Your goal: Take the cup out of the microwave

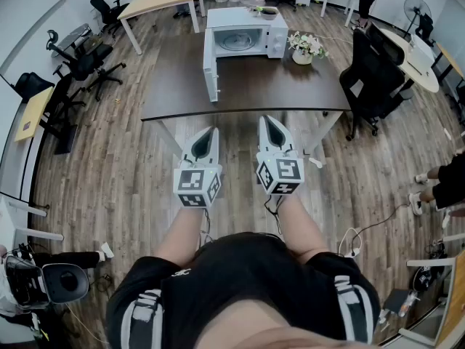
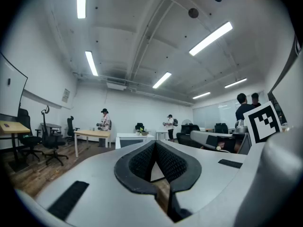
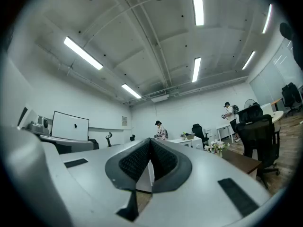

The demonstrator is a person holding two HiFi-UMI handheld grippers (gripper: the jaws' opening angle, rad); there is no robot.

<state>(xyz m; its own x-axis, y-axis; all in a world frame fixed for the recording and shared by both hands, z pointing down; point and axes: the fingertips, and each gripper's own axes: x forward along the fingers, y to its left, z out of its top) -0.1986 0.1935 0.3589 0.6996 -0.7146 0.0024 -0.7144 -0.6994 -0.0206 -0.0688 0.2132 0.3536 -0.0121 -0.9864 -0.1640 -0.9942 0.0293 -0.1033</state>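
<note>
A white microwave (image 1: 243, 31) stands at the far side of a dark table (image 1: 240, 93), its door (image 1: 210, 67) swung open to the left. Inside I see the round turntable (image 1: 236, 41); I cannot make out a cup from here. My left gripper (image 1: 211, 131) and right gripper (image 1: 268, 121) are held side by side over the floor just short of the table's near edge, pointing at the microwave. Both are shut with nothing between the pads (image 2: 142, 161) (image 3: 163, 159). The left gripper view shows the microwave (image 2: 132, 139) small and far off.
A bowl (image 1: 269, 11) sits on top of the microwave and a flower pot (image 1: 304, 49) stands to its right. A black office chair (image 1: 372, 78) is at the table's right end. More desks, chairs and people are farther back.
</note>
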